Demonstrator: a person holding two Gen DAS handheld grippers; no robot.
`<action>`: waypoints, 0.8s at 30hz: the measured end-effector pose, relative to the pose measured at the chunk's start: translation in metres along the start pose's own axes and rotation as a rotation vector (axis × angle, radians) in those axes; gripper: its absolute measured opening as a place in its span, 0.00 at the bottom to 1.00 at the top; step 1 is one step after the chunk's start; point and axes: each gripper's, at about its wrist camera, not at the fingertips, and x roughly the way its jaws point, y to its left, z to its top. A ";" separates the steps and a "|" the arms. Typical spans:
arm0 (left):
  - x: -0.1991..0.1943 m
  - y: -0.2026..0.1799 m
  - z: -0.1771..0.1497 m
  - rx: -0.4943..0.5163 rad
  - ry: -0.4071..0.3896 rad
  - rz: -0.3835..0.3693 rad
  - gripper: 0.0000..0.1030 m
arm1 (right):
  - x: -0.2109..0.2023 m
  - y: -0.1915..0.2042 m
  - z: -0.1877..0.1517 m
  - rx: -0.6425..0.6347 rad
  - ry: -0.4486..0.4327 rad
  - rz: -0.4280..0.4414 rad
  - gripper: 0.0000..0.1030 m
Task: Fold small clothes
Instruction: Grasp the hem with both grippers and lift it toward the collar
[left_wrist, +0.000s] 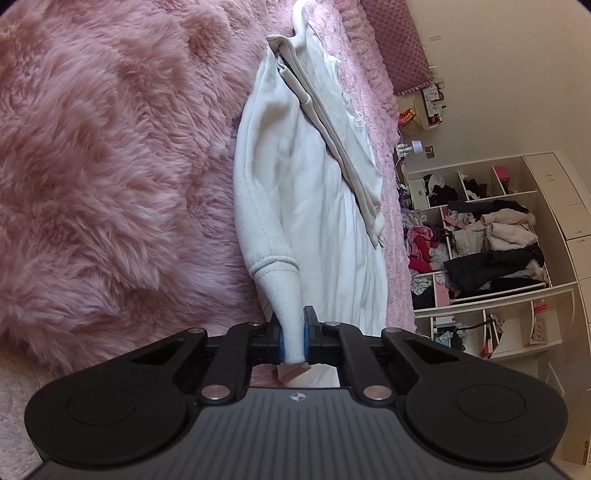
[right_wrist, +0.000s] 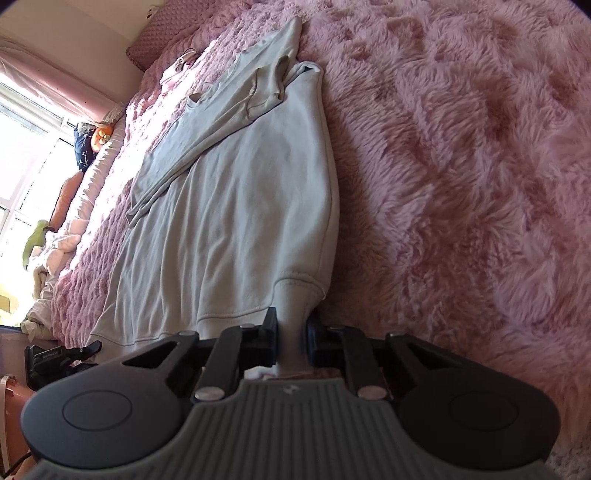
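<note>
Ribbed cuff (left_wrist: 291, 332) is pinched in the left claw (left_wrist: 294, 338); the hem corner (right_wrist: 293, 332) is clamped by the right claw (right_wrist: 291, 338). White sweatshirt (right_wrist: 236, 206) is spread on the pink bed (right_wrist: 461, 166). A fold is judged underway; both held ends likely need carrying across together.

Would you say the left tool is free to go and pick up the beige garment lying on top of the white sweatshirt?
Probably not yet: the left tool is shut on a cuff of the white sweatshirt. The beige garment itself lies uncovered further along.
</note>
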 end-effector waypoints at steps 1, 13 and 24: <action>-0.001 -0.003 0.001 -0.001 -0.004 -0.012 0.08 | -0.002 0.001 0.001 0.008 -0.002 0.010 0.08; 0.007 -0.062 0.042 0.129 -0.086 -0.152 0.06 | -0.018 0.026 0.064 0.106 -0.104 0.182 0.05; 0.027 -0.088 0.135 0.170 -0.180 -0.213 0.06 | 0.004 0.051 0.172 0.108 -0.236 0.200 0.04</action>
